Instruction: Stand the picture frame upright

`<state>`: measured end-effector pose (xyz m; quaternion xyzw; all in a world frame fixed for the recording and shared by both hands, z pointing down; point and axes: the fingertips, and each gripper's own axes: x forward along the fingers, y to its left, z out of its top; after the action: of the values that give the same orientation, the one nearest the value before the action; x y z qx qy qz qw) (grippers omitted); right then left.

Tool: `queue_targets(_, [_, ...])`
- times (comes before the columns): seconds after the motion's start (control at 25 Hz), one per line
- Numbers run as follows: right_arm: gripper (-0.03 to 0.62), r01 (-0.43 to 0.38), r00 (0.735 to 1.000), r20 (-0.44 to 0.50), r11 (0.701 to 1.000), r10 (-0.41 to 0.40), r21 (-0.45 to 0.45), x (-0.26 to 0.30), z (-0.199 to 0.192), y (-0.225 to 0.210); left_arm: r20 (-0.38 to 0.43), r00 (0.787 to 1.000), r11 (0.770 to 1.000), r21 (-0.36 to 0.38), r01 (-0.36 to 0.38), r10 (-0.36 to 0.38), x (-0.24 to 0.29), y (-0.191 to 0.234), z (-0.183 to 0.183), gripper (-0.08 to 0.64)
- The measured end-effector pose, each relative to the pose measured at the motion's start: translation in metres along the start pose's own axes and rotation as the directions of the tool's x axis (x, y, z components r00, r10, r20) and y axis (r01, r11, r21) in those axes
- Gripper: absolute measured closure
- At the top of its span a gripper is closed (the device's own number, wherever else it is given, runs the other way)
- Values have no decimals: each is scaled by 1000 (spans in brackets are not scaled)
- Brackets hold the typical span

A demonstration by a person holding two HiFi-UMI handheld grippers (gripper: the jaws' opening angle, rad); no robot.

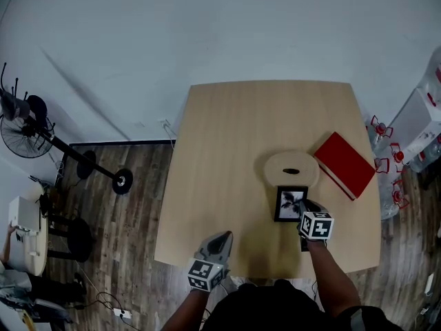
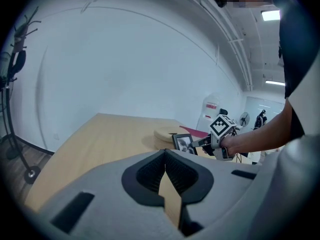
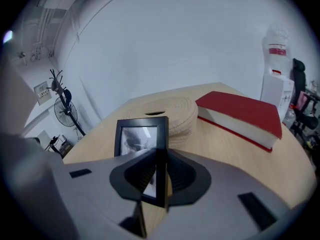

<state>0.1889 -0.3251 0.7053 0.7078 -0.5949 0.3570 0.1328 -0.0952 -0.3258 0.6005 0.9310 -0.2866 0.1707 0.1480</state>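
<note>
Picture frame (image 3: 140, 136), right edge inside right tool (image 3: 159, 159)

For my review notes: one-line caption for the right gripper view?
The right gripper grips the black picture frame by its edge, round woven mat and red book behind.

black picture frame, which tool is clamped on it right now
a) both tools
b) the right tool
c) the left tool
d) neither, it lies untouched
B: in the right gripper view the right tool has its jaws closed on the side edge of the black picture frame, while the left tool sits apart from it near the table's edge, jaws together on nothing.
</note>
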Motion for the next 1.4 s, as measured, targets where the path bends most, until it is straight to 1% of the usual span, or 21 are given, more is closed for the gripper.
queue_targets(0.16, [525, 20, 1000, 2, 999, -20, -31, 1, 0, 1, 2, 1000, 1000, -8, 2, -2, 1, 0, 0, 565])
queue_targets(0.28, [514, 25, 1000, 12, 999, -24, -35, -1, 2, 2, 6, 1000, 1000, -7, 10, -10, 2, -4, 1, 565])
queue_targets(0.4, [503, 19, 998, 53, 999, -16, -45, -14, 10, 5, 9, 1000, 1000, -3, 15, -15, 2, -6, 2, 565])
queue_targets(0.6, [503, -2, 993, 119, 994, 15, -112, -50, 27, 17, 17, 999, 999, 8, 31, -31, 3, -11, 4, 565])
queue_targets(0.8, [519, -20, 982, 180, 972, 64, -232, -92, 49, 36, 47, 997, 998, 30, 63, -64, 9, -27, 15, 565])
queue_targets(0.92, [535, -20, 971, 222, 961, 84, -276, -118, 59, 47, 68, 994, 996, 38, 84, -87, 9, -39, 24, 565])
queue_targets(1.0, [545, -19, 964, 247, 954, 96, -298, -133, 64, 54, 76, 992, 994, 43, 99, -102, 10, -45, 29, 565])
queue_targets(1.12, [578, -16, 955, 276, 944, 112, -329, -149, 64, 63, 83, 989, 992, 53, 115, -119, 15, -53, 33, 565])
queue_targets(1.28, [583, -12, 944, 304, 936, 127, -353, -169, 60, 69, 98, 984, 987, 67, 143, -150, 19, -69, 42, 565])
queue_targets(1.4, [583, -11, 936, 327, 937, 133, -350, -181, 60, 71, 105, 981, 985, 74, 158, -165, 18, -78, 46, 565])
